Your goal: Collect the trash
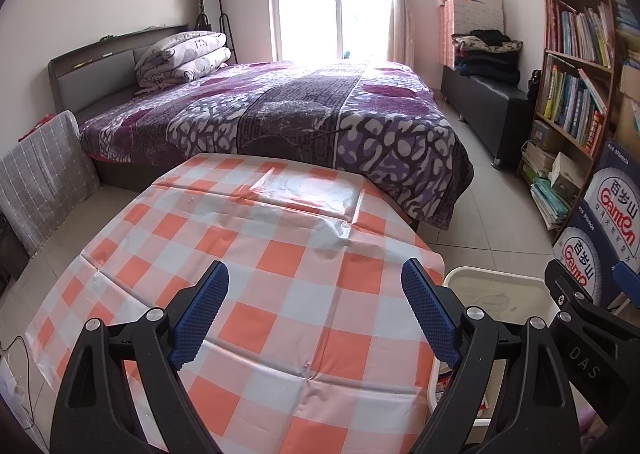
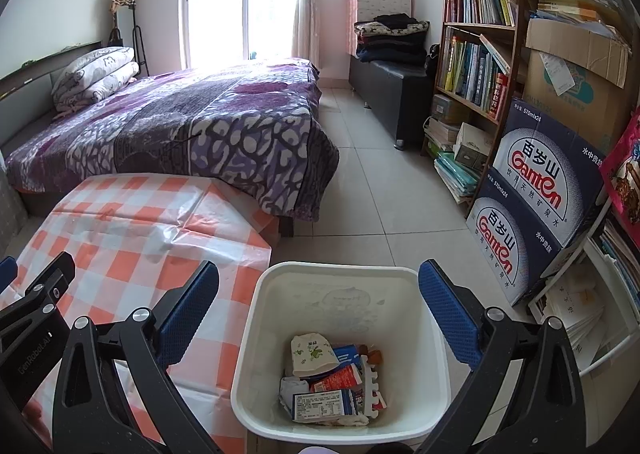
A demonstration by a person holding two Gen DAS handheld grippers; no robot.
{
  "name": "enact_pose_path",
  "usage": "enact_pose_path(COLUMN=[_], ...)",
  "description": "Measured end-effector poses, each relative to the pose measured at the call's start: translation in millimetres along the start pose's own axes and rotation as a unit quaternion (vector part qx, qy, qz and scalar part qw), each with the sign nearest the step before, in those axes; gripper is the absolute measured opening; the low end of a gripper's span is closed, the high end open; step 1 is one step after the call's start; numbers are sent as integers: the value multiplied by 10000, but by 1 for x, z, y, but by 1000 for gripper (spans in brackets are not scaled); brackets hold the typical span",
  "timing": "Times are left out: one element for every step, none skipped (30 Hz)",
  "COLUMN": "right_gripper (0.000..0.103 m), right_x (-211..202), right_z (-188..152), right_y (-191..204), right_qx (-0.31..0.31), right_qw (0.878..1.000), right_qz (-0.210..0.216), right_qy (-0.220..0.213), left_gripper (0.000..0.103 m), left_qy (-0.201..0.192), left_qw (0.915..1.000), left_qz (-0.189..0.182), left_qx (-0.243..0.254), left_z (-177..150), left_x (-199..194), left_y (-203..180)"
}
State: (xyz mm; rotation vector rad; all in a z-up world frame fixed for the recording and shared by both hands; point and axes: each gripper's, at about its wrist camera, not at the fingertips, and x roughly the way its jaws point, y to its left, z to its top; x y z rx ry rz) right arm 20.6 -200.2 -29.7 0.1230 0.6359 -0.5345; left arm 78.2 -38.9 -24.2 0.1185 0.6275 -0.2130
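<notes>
Both grippers' fingers [image 2: 448,314] apart, empty; beyond, stacked "Ganten" boxes [image 2: 536,189].

So the table [image 1: 280,294] sits right under the left claw, covered in an orange-and-white checked plastic cloth [image 2: 132,221], creased and shiny, nothing lying on it that I can see. Past its far edge is the bed [image 1: 280,113]. The tiled floor [image 2: 380,193] runs ahead of the right claw. A white trash bin [image 2: 340,278] stands on it directly below that claw, right beside the table's corner. Off to that claw's right, two stacked Ganten water cartons [image 2: 532,213] sit on the floor against the bookshelf [image 2: 480,53].
</notes>
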Motion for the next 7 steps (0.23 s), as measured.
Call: enact_pose_path(right_gripper=[96, 96, 96, 96, 96, 96, 96], right_x=[0, 1, 0, 1, 0, 0, 1], right_z=[0, 0, -1, 0, -1, 0, -1], right_y=[1, 2, 2, 2, 2, 2, 2], right_qx=[0, 0, 0, 3, 8, 3, 0], right_qw=[10000, 10000, 10000, 10000, 10000, 10000, 10000], right_qz=[1, 3, 1, 0, 0, 2, 4], right_qy=[6, 11, 13, 5, 0, 3, 11], left_gripper=[88, 89, 90, 90, 90, 90, 91], left_qy=[1, 0, 2, 6, 16, 26, 39], left_qw=[10000, 10000, 10000, 10000, 10000, 10000, 10000], left_qz=[-11, -24, -34, -37, -48, -57, -54], left_qx=[-13, -21, -27, -34, -43, -45, -52], left_z=[0, 1, 1, 1, 1, 1, 1], left_x=[0, -1, -1, -1, 0, 0, 0], left_y=[0, 0, 0, 0, -1, -1, -1])
